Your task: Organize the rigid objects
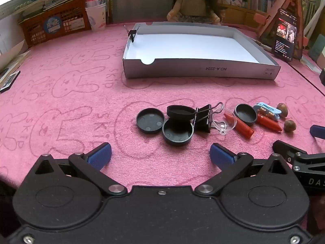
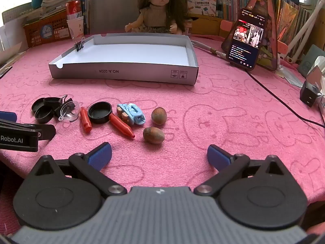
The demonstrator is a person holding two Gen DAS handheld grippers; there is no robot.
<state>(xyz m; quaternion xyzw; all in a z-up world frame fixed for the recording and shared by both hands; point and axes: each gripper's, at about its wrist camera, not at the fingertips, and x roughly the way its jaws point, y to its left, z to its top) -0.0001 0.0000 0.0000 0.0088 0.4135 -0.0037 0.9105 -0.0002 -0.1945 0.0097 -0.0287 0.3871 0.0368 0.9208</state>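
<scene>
Small items lie in a row on the pink cloth: black round lids (image 1: pixel 150 121) (image 2: pixel 100 112), a black binder clip (image 1: pixel 203 119), a clear plastic half-shell (image 1: pixel 226 125) (image 2: pixel 70 109), two red crayon-like pieces (image 1: pixel 240 126) (image 2: pixel 121 126), a light blue clip (image 1: pixel 267 110) (image 2: pixel 132 113) and two brown nuts (image 1: pixel 289 125) (image 2: pixel 153 135). A shallow grey cardboard box (image 1: pixel 200 69) (image 2: pixel 124 74) stands behind them, a small binder clip (image 1: pixel 132 33) (image 2: pixel 79 44) on its left wall. My left gripper (image 1: pixel 160 156) is open, just short of the lids. My right gripper (image 2: pixel 159 155) is open near the closer nut.
A doll (image 2: pixel 160 10) sits behind the box. A lit phone (image 2: pixel 246 38) leans on a stand at the right, its cable (image 2: pixel 284 103) running over the cloth. An orange basket (image 1: pixel 54 25), a cup (image 1: pixel 96 16) and books line the back.
</scene>
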